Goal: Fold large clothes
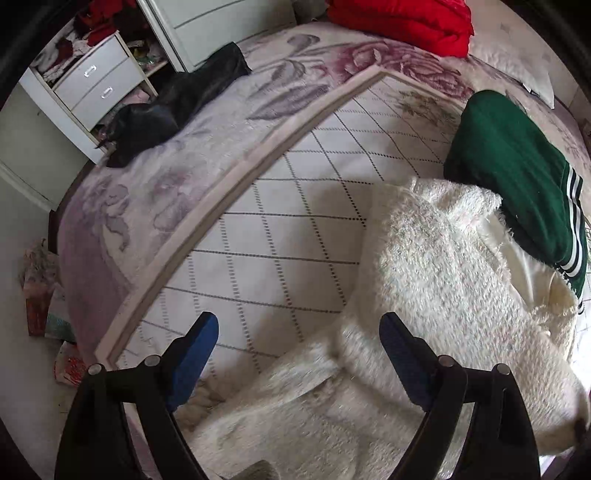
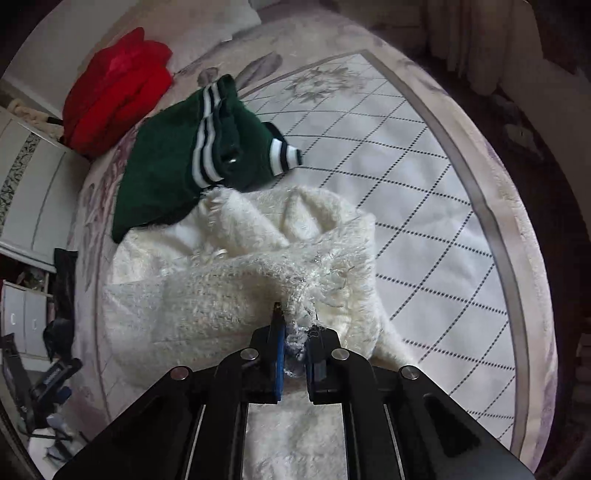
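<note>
A fluffy white garment (image 1: 436, 266) lies crumpled on the bed; it also shows in the right wrist view (image 2: 236, 280). My right gripper (image 2: 295, 325) is shut on a bunched fold of the white garment and holds it up a little. My left gripper (image 1: 299, 328) is open and empty, its blue-padded fingers (image 1: 195, 354) spread just above the garment's near end. The left gripper also shows small at the lower left of the right wrist view (image 2: 55, 380).
A folded green garment with white stripes (image 1: 517, 173) (image 2: 192, 155) lies beside the white one. A red garment (image 1: 402, 22) (image 2: 114, 88) sits at the bed's head. A black garment (image 1: 177, 99) lies near the bed's edge by a white drawer unit (image 1: 96, 81). The bedspread (image 1: 280, 229) is quilted.
</note>
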